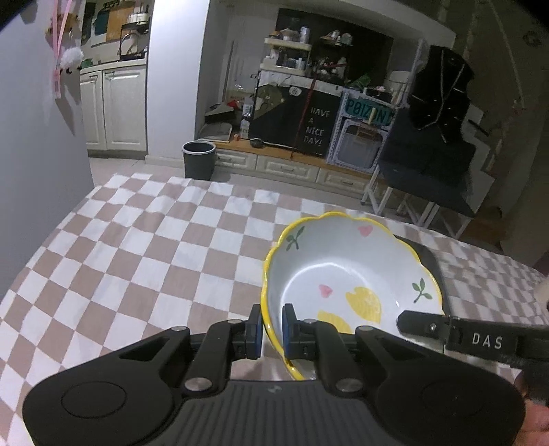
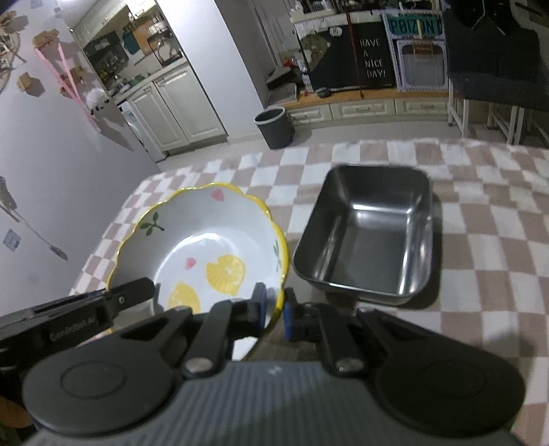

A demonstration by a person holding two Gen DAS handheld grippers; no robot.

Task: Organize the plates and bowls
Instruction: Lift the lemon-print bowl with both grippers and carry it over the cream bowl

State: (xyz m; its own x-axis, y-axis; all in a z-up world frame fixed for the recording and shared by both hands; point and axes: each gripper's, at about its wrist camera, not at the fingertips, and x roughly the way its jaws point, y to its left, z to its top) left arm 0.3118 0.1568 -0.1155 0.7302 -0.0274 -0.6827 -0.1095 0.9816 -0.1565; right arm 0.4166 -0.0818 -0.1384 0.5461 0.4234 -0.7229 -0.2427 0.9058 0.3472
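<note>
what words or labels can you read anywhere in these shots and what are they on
"HAVE A NICE DAY!": black board against the far cabinets.
"POIZON": teal plate sign right of that board.
"DAS": right tool's finger, seen from the left wrist.
"GenRobot.AI": left tool's finger, blurred, reading uncertain.
Shelf items behind: too small to read.

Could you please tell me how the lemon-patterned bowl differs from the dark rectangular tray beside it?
The bowl is round with a scalloped yellow rim; the tray is rectangular with plain edges. The bowl is white with painted lemons and hearts; the tray is dark and glossy. The left tool and right tool pinch the bowl's rim; the tray rests untouched on the checkered cloth. Both are empty.
</note>
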